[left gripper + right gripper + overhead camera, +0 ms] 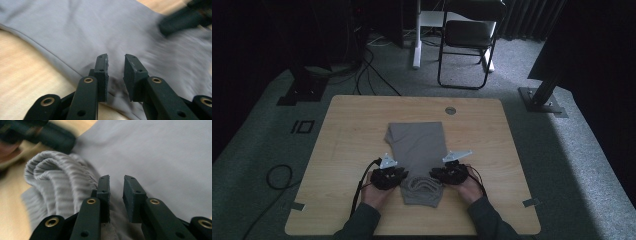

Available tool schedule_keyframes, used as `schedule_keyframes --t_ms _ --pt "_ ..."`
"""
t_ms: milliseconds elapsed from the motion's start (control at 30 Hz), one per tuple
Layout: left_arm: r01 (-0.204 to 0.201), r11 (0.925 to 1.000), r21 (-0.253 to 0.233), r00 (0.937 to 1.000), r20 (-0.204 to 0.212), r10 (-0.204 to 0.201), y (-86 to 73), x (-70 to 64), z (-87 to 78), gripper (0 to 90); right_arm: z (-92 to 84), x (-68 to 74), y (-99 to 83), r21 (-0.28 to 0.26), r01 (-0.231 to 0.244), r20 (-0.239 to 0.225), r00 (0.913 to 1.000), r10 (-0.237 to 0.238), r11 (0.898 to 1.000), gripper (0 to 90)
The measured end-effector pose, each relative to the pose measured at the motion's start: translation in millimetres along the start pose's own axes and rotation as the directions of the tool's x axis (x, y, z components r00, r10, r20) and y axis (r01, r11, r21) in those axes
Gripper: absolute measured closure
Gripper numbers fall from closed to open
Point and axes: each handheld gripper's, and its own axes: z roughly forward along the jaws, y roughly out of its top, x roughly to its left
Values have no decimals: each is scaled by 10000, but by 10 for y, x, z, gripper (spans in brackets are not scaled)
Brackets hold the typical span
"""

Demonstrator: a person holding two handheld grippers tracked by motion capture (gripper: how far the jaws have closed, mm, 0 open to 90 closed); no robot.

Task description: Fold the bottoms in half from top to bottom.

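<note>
Two grippers work at the near end of a grey garment on the bench.

The grey garment (419, 150) lies folded flat in the middle of the wooden bench (347, 130), its ribbed waistband (423, 185) bunched up at the end nearest the person; the left gripper (398, 176) sits at the garment's left edge beside that waistband, and the right gripper (438, 175) at its right edge, each held in a hand (374, 192) coming from the bottom of the high view; in the left gripper view the fingers (102, 75) stand a little apart over the cloth's edge, nothing pinched between them; in the right gripper view the fingers (103, 195) likewise stand slightly apart, just beside the ribbed folds, with a narrow gap showing flat cloth.
</note>
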Motion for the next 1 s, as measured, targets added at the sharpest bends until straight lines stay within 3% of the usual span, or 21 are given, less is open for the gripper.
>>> schedule_keyframes --t_ms 33,133,400,533,700,800,833,900,933,1000 --pt "86 10000 40 9998 -186 -86 30 16 27 726 -18 70 -60 104 190 -154 9997 -188 9998 752" --pt "123 9998 150 9994 -331 -118 43 8 67 713 -21 152 -125 285 502 -59 9987 -501 9983 752" --pt "53 9990 442 9997 -257 -41 9 -30 177 700 44 254 -209 643 597 -273 9979 -581 9961 759" --pt "-19 9993 381 9985 -547 40 30 3 190 693 47 300 -201 686 958 -332 9950 -937 9930 741" --pt "123 9998 136 9935 -1133 -107 189 163 226 636 71 168 -27 217 713 648 9953 -726 9972 662" --pt "273 9995 169 9902 -1378 -247 295 275 335 622 185 12 110 271 512 1412 9885 -545 9983 610" --pt "292 9993 238 9894 -1432 -255 311 298 368 622 279 -75 175 357 388 1812 9824 -447 9986 589" --pt "311 9989 337 9882 -1513 -256 322 325 414 625 279 -75 175 357 388 1812 9824 -447 9986 589" --pt "545 9967 594 9867 -1560 -447 313 378 516 625 325 -105 197 397 331 1971 9796 -403 9987 578" --pt "623 9970 470 9863 -1557 -543 293 378 517 638 411 -153 224 386 329 2164 9755 -405 9987 564"
